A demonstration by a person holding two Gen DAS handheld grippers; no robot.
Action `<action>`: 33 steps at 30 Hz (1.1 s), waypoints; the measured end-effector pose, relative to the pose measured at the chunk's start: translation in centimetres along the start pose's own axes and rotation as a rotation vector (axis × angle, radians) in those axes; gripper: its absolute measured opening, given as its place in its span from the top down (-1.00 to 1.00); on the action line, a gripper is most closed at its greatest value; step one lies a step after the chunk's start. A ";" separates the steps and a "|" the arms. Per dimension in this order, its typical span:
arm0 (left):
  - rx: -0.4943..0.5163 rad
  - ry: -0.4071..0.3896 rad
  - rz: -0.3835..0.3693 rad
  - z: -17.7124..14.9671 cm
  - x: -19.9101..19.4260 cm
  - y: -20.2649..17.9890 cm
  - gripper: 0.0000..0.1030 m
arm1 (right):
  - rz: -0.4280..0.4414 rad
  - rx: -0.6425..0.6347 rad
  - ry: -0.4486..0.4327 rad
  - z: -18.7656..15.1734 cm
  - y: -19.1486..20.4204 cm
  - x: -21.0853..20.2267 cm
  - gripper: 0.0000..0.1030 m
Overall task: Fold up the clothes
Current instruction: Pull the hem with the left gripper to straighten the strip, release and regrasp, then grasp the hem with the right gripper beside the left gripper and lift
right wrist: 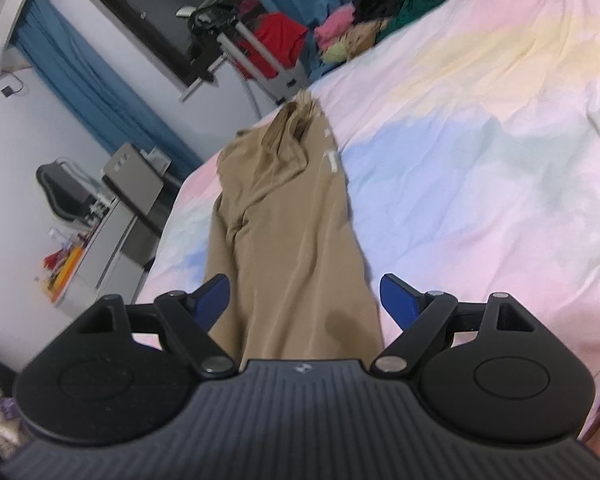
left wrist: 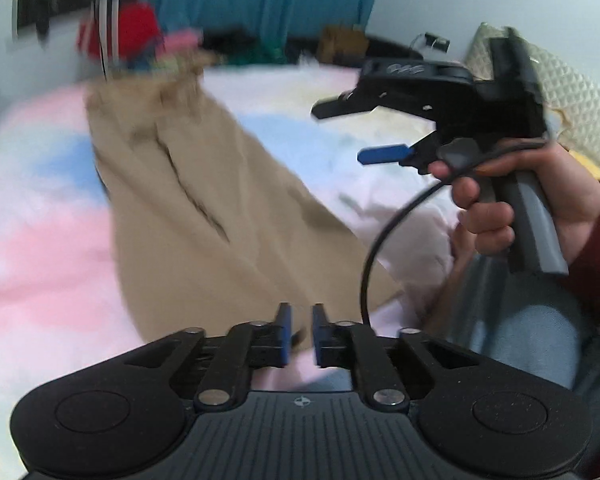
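Tan trousers [left wrist: 204,208] lie stretched out lengthwise on a pastel bedsheet [left wrist: 40,240], waistband at the far end; they also show in the right wrist view [right wrist: 292,240]. My left gripper [left wrist: 301,334] is nearly shut, with a narrow gap between the pads, just above the near edge of the trousers; nothing shows between the pads. My right gripper [right wrist: 304,300] is open wide and empty, its pads either side of the near trouser end. It also shows in the left wrist view [left wrist: 352,132], held up at the right.
A heap of mixed clothes [right wrist: 364,28] lies at the far end of the bed. A tripod [right wrist: 256,52] and a red garment [right wrist: 276,40] stand beyond the bed. A desk and chair [right wrist: 84,216] stand at the left. My knee in jeans [left wrist: 532,340] is at the bed's near right.
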State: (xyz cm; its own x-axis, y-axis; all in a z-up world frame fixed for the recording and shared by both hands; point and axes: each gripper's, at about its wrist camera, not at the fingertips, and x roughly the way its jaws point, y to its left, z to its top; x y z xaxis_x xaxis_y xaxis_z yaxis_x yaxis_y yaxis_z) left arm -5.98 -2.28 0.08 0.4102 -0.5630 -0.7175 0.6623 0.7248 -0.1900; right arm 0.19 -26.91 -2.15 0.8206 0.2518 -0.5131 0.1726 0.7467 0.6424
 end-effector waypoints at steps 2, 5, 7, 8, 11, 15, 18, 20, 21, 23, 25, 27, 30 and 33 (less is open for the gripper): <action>-0.084 -0.005 -0.037 0.2 -0.4 1.4 0.12 | 0.001 0.024 0.049 -0.4 -0.8 0.0 -0.63; -0.231 -0.046 -0.066 0.4 -1.4 4.0 -0.30 | -0.014 0.059 0.090 -1.0 -1.8 -0.1 -0.65; -0.357 -0.074 -0.034 0.3 -1.9 6.4 -0.45 | -0.006 0.098 0.109 -1.3 -2.4 -0.1 -0.65; -0.416 -0.074 -0.006 0.2 -1.8 7.4 -0.47 | 0.002 0.120 0.125 -1.4 -2.7 0.2 -0.65; -0.628 -0.014 0.066 -0.3 -0.3 10.9 -0.43 | 0.000 0.172 0.174 -2.0 -3.5 1.1 -0.63; -0.744 0.028 0.064 -0.4 1.4 13.1 -0.41 | -0.043 0.203 0.237 -2.9 -4.3 2.4 -0.60; -0.724 0.073 0.067 -0.2 2.5 13.1 -0.41 | -0.073 0.182 0.281 -3.5 -4.2 3.2 -0.56; -0.720 0.075 0.030 -0.4 2.8 12.7 -0.40 | -0.064 0.169 0.304 -3.8 -3.8 3.4 -0.56; -0.719 0.077 0.000 -0.5 2.8 12.6 -0.32 | -0.053 0.170 0.317 -3.9 -3.7 3.4 -0.55; -0.720 0.094 -0.057 -0.9 3.0 12.4 -0.10 | -0.020 0.178 0.350 -4.6 -3.4 3.1 -0.51; -0.689 0.114 -0.068 -1.3 3.0 11.9 0.13 | 0.017 0.190 0.385 -5.3 -3.1 2.7 -0.43; -0.650 0.130 -0.066 -1.3 2.9 11.3 0.45 | 0.023 0.183 0.407 -6.4 -2.5 2.3 -0.36; -0.626 0.121 -0.064 -1.6 2.3 10.8 0.74 | -0.033 0.118 0.425 -7.6 -1.0 1.7 0.18; -0.656 0.046 -0.092 -2.0 1.0 11.1 0.80 | -0.066 0.083 0.405 -7.6 -0.3 0.8 0.73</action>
State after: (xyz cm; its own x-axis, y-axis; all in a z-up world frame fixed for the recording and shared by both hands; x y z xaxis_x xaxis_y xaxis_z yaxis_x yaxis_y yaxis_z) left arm 0.51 6.07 -4.10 0.3332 -0.6273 -0.7039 0.1688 0.7742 -0.6101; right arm -3.32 -22.23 -7.06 0.5288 0.4394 -0.7262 0.2740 0.7214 0.6360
